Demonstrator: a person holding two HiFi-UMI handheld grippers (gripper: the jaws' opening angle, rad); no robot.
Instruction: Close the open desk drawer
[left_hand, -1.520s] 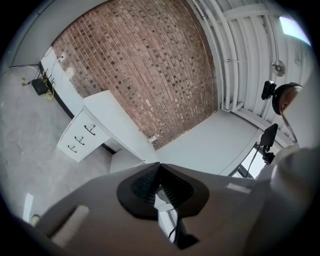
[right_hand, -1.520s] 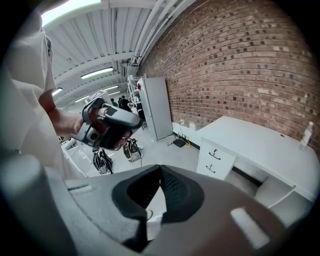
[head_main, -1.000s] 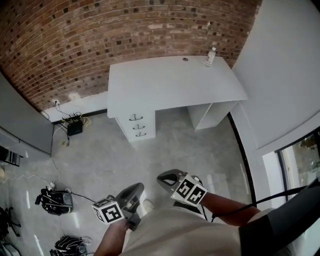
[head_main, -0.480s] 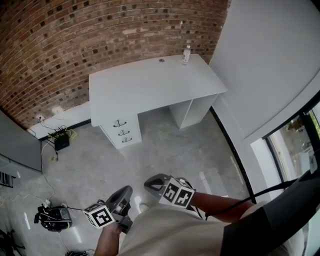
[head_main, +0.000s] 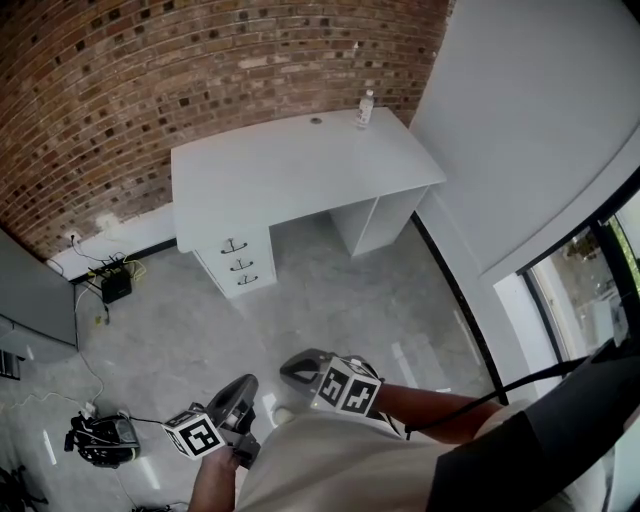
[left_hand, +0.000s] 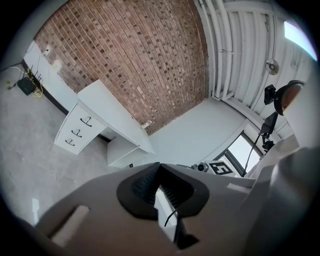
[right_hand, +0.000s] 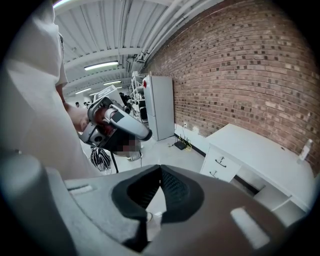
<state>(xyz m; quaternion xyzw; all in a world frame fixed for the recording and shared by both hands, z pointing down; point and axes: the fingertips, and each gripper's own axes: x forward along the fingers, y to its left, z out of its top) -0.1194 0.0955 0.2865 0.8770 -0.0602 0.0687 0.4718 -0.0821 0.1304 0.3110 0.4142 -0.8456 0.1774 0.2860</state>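
Far L: grey cabinet (head_main: 35, 300) edge-on, next to brick wall (head_main: 200, 60). Just R of it, at foot of wall, black box w/ cables (head_main: 115, 285) on floor (head_main: 350, 300). Lower L: dark bag (head_main: 100, 437) lying on floor, thin cable trailing up from it.

Bottom centre-L: left claw (head_main: 240, 388) held low by the body, marker cube toward the camera, nose aimed up-frame toward the furniture. In left gripper view: pads together at the tips, nothing clamped betw. them.

Above that, mid-frame: drawer stack (head_main: 237, 262) under L end of white table (head_main: 290, 170), three fronts one over another, each w/ a dark handle. Fronts look level w/ one another in head view and in left gripper view; hard to be sure at this range. Well apart from both claws, open floor betw.

Table top bare but for small round hole near back edge, pushed against brick wall; open knee space R of the drawers.

Bottom centre: right claw (head_main: 292, 368), just R of the left one, cube on top, forearm behind. In right gripper view: pads together too, empty.

Back R corner of table: small bottle (head_main: 366, 108), upright.

R side: plain white wall (head_main: 520, 120), then window (head_main: 590, 270) at far R edge.
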